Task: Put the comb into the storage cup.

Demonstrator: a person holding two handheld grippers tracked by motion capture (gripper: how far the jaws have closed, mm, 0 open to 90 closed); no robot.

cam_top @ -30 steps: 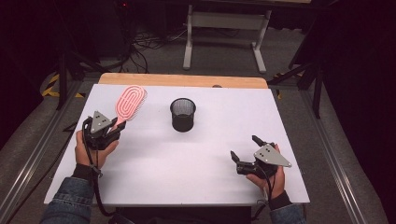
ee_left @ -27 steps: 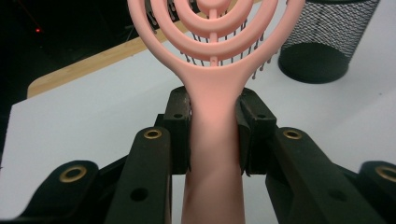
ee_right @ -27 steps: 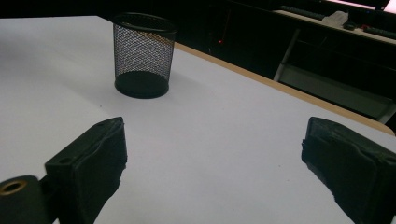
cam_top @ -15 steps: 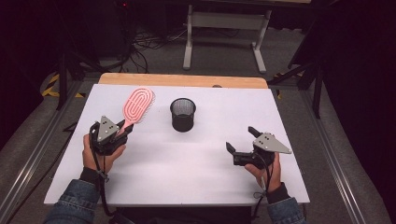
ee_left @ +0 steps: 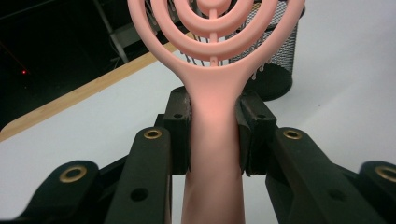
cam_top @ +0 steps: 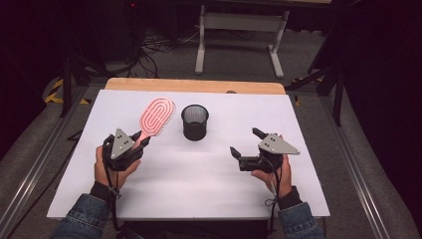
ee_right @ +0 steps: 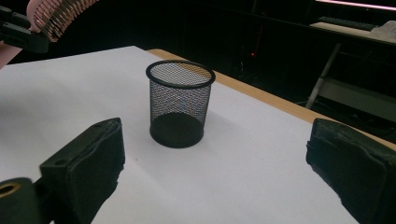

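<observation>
Hairbrush first, at the left of the high view: a pink plastic paddle with an open, ringed head, pointing up and right from the left gripper. In the left gripper view its handle runs straight up the middle, with both black pads pressed flat on its sides just below the neck, so the jaws are closed on it. By its look it is light and stiff; a hollow head like that adds little weight, and it should not sag or bend in the grip. Smooth plastic can be slippery, though, and the handle widens toward the head, so a hold near the neck may slide or let the brush pivot if it gets knocked. The present hold, on the narrow flat-sided part of the handle, seems the sensible place; the ringed head and its thin bristles are the fragile parts and poor to clamp.

Centre of the high view, just right of the brush head and not touching it, stands a black mesh cup, upright and empty on the white table. It looks light too, and likely to tip if the brush catches its rim.

Lower right of the high view, the right gripper hovers near the table edge with jaws wide apart and nothing between them; its own view looks across at the cup, well clear of it.
</observation>
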